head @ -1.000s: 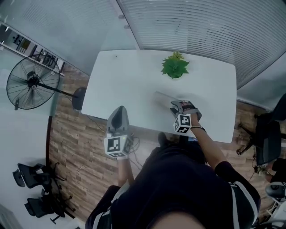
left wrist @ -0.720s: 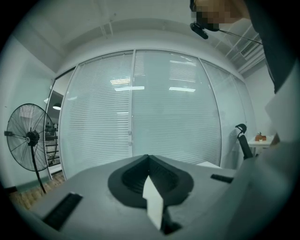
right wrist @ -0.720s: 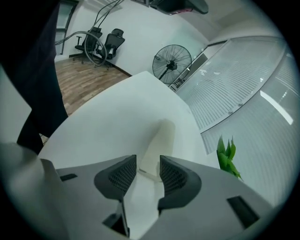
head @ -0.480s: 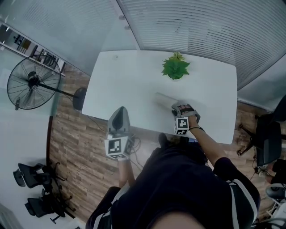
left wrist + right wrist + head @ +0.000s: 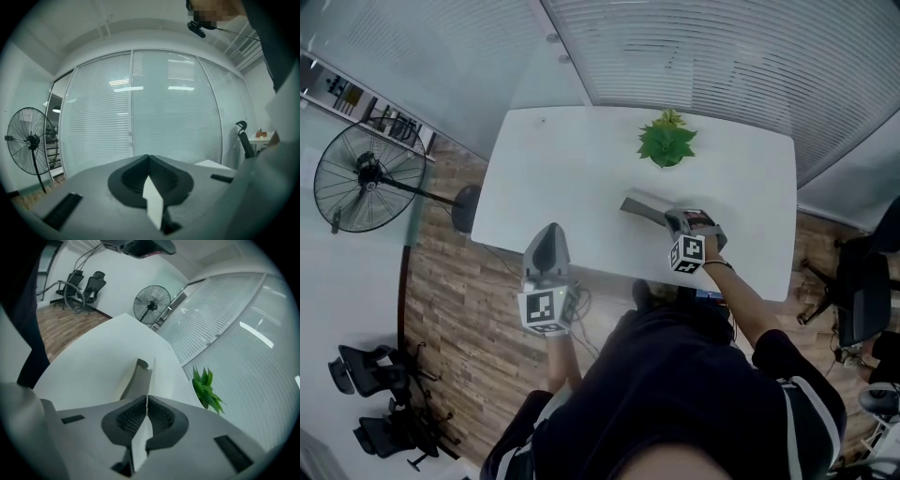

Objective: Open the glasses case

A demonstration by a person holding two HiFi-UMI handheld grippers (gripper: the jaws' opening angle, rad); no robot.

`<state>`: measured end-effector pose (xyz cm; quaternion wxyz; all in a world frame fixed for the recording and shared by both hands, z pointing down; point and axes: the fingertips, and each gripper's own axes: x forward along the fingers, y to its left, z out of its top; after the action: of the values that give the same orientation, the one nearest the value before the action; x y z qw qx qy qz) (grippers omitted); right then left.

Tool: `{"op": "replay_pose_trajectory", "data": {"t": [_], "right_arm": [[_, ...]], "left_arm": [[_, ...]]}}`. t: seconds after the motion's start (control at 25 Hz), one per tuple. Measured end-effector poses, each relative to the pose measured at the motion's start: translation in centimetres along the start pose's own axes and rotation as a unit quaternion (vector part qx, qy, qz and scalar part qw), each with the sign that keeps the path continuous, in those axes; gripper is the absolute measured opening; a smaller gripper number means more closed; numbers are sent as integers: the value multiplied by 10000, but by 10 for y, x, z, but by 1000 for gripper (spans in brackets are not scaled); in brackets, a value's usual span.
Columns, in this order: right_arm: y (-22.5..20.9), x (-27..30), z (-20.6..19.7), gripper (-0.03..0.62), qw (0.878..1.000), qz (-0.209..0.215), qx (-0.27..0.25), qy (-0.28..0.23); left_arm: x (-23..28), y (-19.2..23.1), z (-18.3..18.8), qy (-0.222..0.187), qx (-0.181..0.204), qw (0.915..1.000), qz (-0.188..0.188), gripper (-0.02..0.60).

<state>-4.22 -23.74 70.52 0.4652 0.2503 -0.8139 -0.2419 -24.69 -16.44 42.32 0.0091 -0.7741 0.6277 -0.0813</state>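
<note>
A long grey glasses case (image 5: pixel 642 208) lies on the white table (image 5: pixel 562 178), in front of the potted plant. My right gripper (image 5: pixel 671 219) is at the case's right end and its jaws are closing. In the right gripper view the case (image 5: pixel 136 378) runs away from the right gripper (image 5: pixel 147 397), and its near edge sits pinched between the pads. My left gripper (image 5: pixel 548 242) hangs in the air off the table's near left edge. In the left gripper view the left gripper (image 5: pixel 148 157) is shut with nothing in it.
A small green potted plant (image 5: pixel 667 141) stands behind the case, and shows at the right in the right gripper view (image 5: pixel 206 390). A pedestal fan (image 5: pixel 367 178) stands on the wood floor to the left. Office chairs (image 5: pixel 380 403) stand at the lower left, another (image 5: pixel 862 281) right of the table.
The right gripper's jaws went from wide open to closed at the case's right end. The gripper shifted slightly right, and the case now shows darker and more angled. The left gripper stayed put.
</note>
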Motion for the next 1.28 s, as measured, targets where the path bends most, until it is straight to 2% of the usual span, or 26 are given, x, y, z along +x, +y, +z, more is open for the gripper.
{"op": "replay_pose_trajectory", "data": {"t": [0.16,0.28,0.44,0.56,0.72,0.84,1.0,1.16,1.28], "right_arm": [[-25,7,-14,25,9967,27,809,-19],[-37,18,-28,25,9884,173,1503,-147],[-52,30,-47,25,9648,388,2572,-397],[-56,38,-58,25,9476,498,3116,-499],[-61,49,-72,25,9174,567,3881,-670],[-63,52,-77,26,9043,635,4154,-752],[-71,44,-73,26,8817,650,4533,-1140],[-83,30,-62,26,8797,527,4519,-1386],[-101,13,-55,26,8740,285,4574,-1613]], "left_arm": [[3,-2,0,37,37,10000,-32,-2],[3,-2,1,43,82,10000,-18,-2],[1,3,3,88,112,9999,83,-2],[1,4,1,153,141,9997,160,-2],[1,-2,3,230,274,9993,135,-2],[1,-4,2,299,223,9992,171,-2],[1,-11,4,298,276,9992,67,-2],[2,-15,0,283,242,9993,29,-2],[4,-17,-1,255,206,9995,-22,-2]]}}
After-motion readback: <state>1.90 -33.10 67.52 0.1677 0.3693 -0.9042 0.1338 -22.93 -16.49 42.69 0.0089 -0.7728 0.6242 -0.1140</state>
